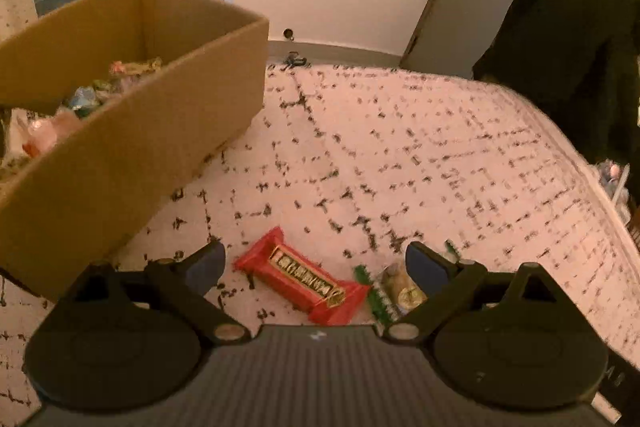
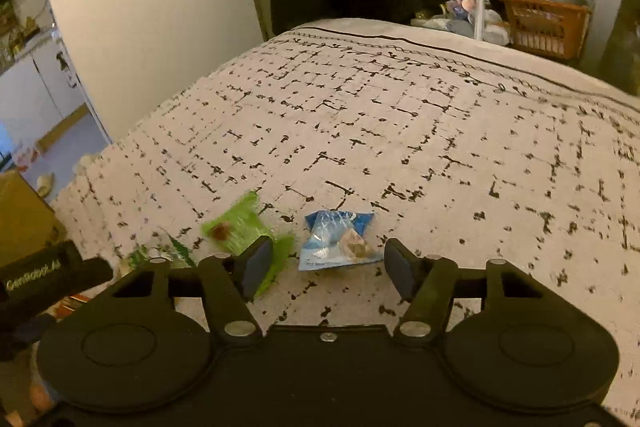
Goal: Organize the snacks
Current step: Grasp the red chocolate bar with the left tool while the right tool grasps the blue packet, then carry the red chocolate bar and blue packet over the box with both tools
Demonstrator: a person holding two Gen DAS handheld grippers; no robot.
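Left gripper (image 1: 314,269): jaws spread wide, nothing held; fingers poised just above the bed, contact with the cover cannot be confirmed.
Red snack bar (image 1: 301,282): flat on the bed, lying diagonally in the gap between the left gripper's fingers, touching neither.
Green-and-gold snack (image 1: 394,293): on the bed just beside the red snack bar, on the side away from the cardboard box; partly hidden behind one finger of the left gripper, contact not determinable.
Cardboard box (image 1: 132,131): open-topped, standing on the bed near the red snack bar; holds assorted wrapped snacks (image 1: 96,93).
Right gripper (image 2: 328,269): jaws spread wide, nothing held.
Blue snack packet (image 2: 340,239): on the bed, just ahead of the right gripper's fingertips, roughly centred on the gap, untouched.
Green snack packet (image 2: 240,231): on the bed just beside the blue snack packet, toward the cardboard box; one finger of the right gripper overlaps its near edge.
Bed (image 2: 440,131): pale cover with a dark broken grid pattern, carrying all items listed.
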